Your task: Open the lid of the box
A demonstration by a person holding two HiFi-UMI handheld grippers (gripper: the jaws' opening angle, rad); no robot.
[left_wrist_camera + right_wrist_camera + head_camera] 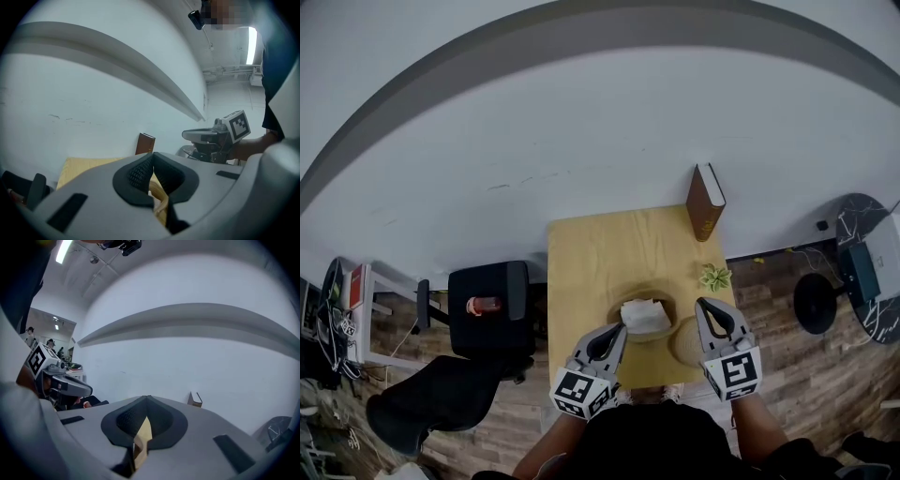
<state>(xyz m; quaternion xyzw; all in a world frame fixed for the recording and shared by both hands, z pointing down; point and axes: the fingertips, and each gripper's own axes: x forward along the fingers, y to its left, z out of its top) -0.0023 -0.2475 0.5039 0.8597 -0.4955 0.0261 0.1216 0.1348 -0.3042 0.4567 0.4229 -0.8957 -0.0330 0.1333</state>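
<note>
A round tan box stands near the front of the wooden table, uncovered, with white paper showing inside. Its round lid lies flat on the table just right of the box, partly under my right gripper. My left gripper points at the box's left rim, and its fingertips meet in the left gripper view, with a tan strip showing through the gap below them. My right gripper hovers by the box's right side, shut with nothing held.
A brown book stands upright at the table's far right corner. A small green plant sits at the right edge. A black chair stands left of the table, a dark round table far right. White wall behind.
</note>
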